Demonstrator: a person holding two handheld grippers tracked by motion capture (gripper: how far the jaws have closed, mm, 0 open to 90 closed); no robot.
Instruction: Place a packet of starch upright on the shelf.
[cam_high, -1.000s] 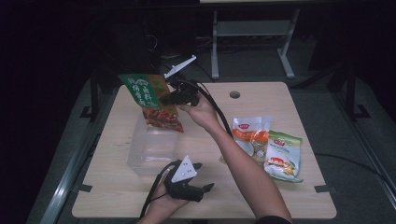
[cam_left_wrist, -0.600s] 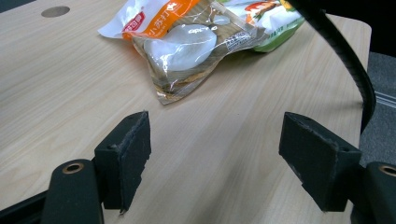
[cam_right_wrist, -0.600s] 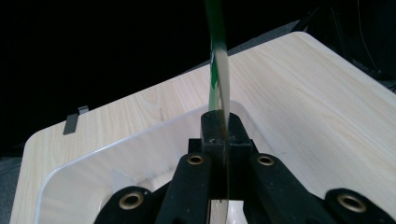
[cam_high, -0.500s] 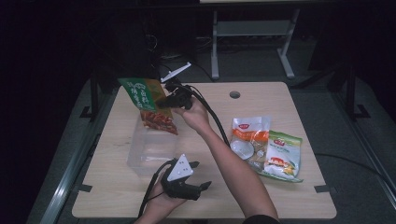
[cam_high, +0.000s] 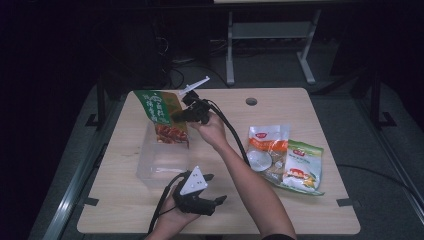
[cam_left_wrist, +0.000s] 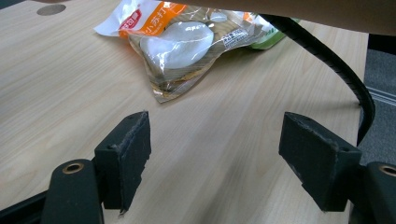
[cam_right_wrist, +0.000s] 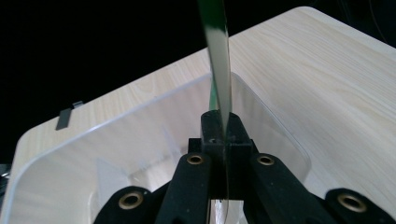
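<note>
My right gripper (cam_high: 176, 116) is shut on the edge of a green and red snack packet (cam_high: 162, 116), which hangs upright with its lower end inside a clear plastic box (cam_high: 150, 167) on the table's left half. In the right gripper view the packet's thin edge (cam_right_wrist: 219, 56) runs up from between the closed jaws, with the box (cam_right_wrist: 56, 154) below. My left gripper (cam_high: 217, 189) rests near the table's front edge, open and with nothing between its pads (cam_left_wrist: 128, 151); it points toward the packets at the right.
An orange and white packet (cam_high: 264, 145) and a green packet (cam_high: 302, 167) lie overlapping on the right of the wooden table (cam_high: 320, 210). The right gripper's black cable (cam_left_wrist: 336, 65) trails along the forearm. A round hole (cam_high: 251, 101) sits at the table's far edge.
My right gripper has sunk with the green packet, whose lower end now hangs deeper in the clear box. The left gripper has stayed in place.
</note>
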